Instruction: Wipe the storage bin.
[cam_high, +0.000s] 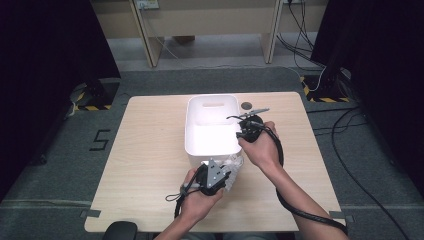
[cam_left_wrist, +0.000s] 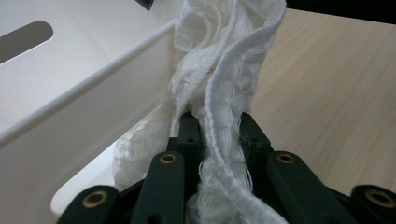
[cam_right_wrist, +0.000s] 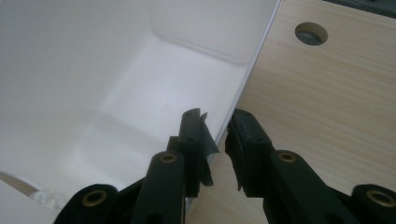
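A white plastic bin (cam_high: 200, 117) stands in the middle of the wooden table (cam_high: 150, 150). A rumpled white cloth (cam_high: 236, 164) hangs at the bin's near right corner. My left gripper (cam_high: 229, 173) is shut on it. In the left gripper view the cloth (cam_left_wrist: 224, 60) rises out of the left gripper (cam_left_wrist: 215, 122), just beside the bin's outer wall (cam_left_wrist: 93, 121). My right gripper (cam_high: 239, 134) is at the bin's right side. There the right gripper (cam_right_wrist: 217, 122) straddles the bin's thin rim (cam_right_wrist: 254, 51), one jaw inside and one outside, shut on it.
A round hole (cam_high: 246, 105) in the tabletop lies just past the bin's far right corner, and appears as the hole (cam_right_wrist: 311, 33) in the right gripper view. Thick black cables trail from both grippers toward the table's near edge. Bare wood lies left and right of the bin.
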